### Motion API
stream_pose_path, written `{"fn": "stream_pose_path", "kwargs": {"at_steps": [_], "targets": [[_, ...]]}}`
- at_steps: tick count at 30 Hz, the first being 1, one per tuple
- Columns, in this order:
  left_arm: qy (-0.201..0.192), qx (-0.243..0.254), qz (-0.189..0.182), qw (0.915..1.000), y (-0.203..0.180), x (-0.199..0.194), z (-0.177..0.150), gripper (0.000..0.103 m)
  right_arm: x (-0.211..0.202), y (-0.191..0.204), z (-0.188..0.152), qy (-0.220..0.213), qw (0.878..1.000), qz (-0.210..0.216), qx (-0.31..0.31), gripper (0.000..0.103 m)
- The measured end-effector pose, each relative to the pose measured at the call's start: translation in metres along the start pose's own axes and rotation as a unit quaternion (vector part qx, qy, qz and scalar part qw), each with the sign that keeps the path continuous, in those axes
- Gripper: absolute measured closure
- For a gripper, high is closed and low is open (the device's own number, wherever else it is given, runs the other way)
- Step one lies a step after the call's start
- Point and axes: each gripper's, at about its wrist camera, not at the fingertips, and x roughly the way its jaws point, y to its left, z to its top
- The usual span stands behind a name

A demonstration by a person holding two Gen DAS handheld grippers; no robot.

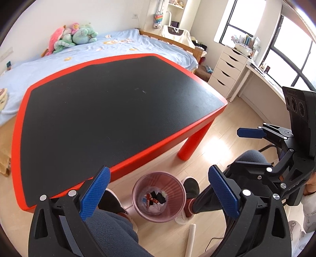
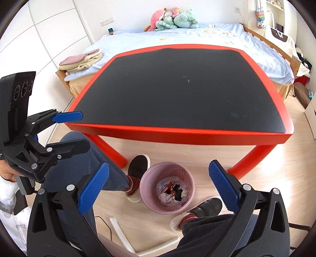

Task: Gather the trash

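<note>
A pink waste bin (image 1: 138, 192) stands on the wooden floor between the person's feet, below the table's front edge; it also shows in the right wrist view (image 2: 150, 178). Red, black and white trash (image 1: 154, 198) lies inside it, also seen in the right wrist view (image 2: 172, 191). My left gripper (image 1: 159, 194) is open and empty, held above the bin. My right gripper (image 2: 158, 189) is open and empty, also above the bin. The right gripper shows at the right of the left wrist view (image 1: 229, 150); the left gripper shows at the left of the right wrist view (image 2: 83, 130).
A red table with a black top (image 1: 118, 110) (image 2: 177, 89) stands ahead. Behind it is a bed (image 1: 88, 51) with plush toys (image 2: 173, 18). White drawers (image 1: 227, 73) stand at the right. White tubes (image 2: 118, 229) and a cable lie on the floor. The person's legs and shoes flank the bin.
</note>
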Motion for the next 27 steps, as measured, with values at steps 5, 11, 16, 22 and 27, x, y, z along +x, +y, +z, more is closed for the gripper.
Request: {"fn": "stream_pose_path", "kwargs": {"at_steps": [5,11,16,22,27], "targets": [[-0.02,-0.003,0.025,0.9995,0.009,-0.01,0.013,0.008,-0.006,-0.003,0.019,-0.014,1.0,-0.007,0.001,0.004],[-0.043,-0.015,0.055,0.9975,0.026,-0.021,0.036,0.008,-0.014,-0.002,0.059,-0.044,0.999,-0.018,-0.008,0.003],[-0.064,-0.02,0.072,0.9951,0.04,-0.03,0.057,0.008,-0.016,-0.002,0.092,-0.066,0.997,-0.026,-0.018,0.003],[-0.07,-0.023,0.091,0.9932,0.048,-0.033,0.072,0.007,-0.014,-0.004,0.118,-0.076,0.996,-0.033,-0.022,0.003],[-0.072,-0.037,0.086,0.993,0.053,-0.032,0.077,0.006,-0.009,-0.004,0.129,-0.078,0.996,-0.036,-0.026,0.003]]}}
